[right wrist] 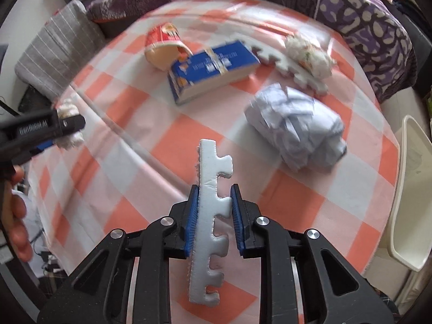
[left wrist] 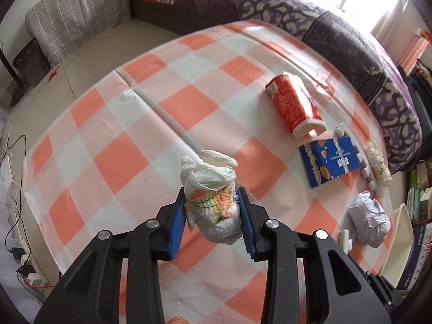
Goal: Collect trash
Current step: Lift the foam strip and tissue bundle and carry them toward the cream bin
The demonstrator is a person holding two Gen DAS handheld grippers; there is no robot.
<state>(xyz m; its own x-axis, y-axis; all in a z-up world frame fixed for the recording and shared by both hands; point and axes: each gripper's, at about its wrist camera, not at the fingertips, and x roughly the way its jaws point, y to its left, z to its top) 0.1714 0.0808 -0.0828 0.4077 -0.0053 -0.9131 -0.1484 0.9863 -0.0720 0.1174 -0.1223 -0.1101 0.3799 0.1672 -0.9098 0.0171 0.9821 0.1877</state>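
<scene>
White foam strip [right wrist: 209,224] sat loosely between the right gripper [right wrist: 213,210] jaws and could slip; the left gripper [left wrist: 213,213] clamped a tissue wad [left wrist: 213,202].

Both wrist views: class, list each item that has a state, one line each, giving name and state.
left gripper: shut on the wadded wrapper, lifted.
right gripper: shut on the foam strip, lifted.
red cup: lying on its side.
blue box: lying flat.
crumpled paper: on the table, untouched.
</scene>
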